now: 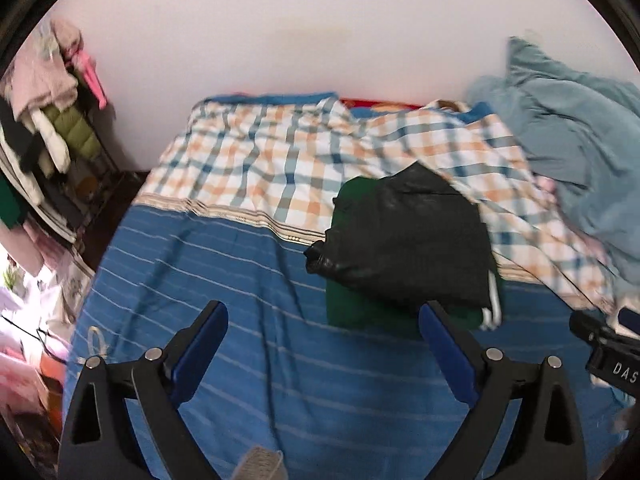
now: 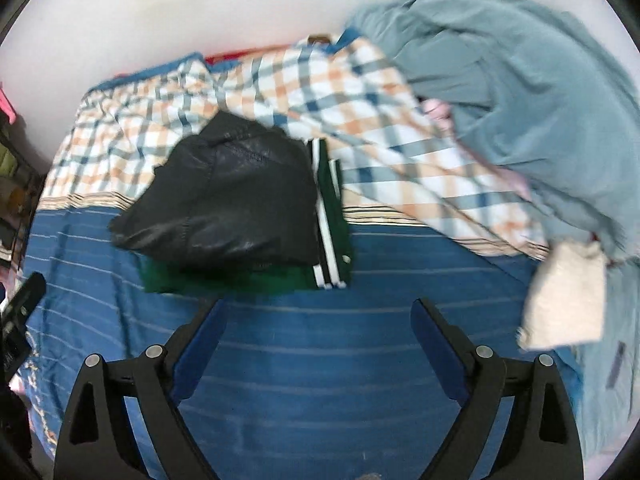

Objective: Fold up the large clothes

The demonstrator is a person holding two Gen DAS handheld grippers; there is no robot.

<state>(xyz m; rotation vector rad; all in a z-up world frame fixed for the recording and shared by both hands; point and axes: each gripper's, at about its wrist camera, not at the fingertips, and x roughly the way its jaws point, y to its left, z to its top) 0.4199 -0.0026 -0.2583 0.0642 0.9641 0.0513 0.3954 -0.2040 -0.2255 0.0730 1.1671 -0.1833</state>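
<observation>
A folded black jacket (image 1: 408, 236) lies on top of a folded green garment (image 1: 360, 312) with white stripes, on the bed's blue striped sheet (image 1: 224, 264). Both show in the right wrist view too, the black jacket (image 2: 228, 200) over the green garment (image 2: 332, 208). My left gripper (image 1: 324, 316) is open and empty, above the blue sheet just in front of the stack. My right gripper (image 2: 318, 312) is open and empty, close in front of the stack. The right gripper's body (image 1: 608, 344) shows at the left view's right edge.
A checked blanket (image 1: 280, 152) covers the bed's far half. A crumpled grey-blue garment (image 2: 512, 80) lies at the right. A white cloth (image 2: 568, 292) lies on the sheet at the right. A rack of clothes (image 1: 44, 112) stands left of the bed. A white wall is behind.
</observation>
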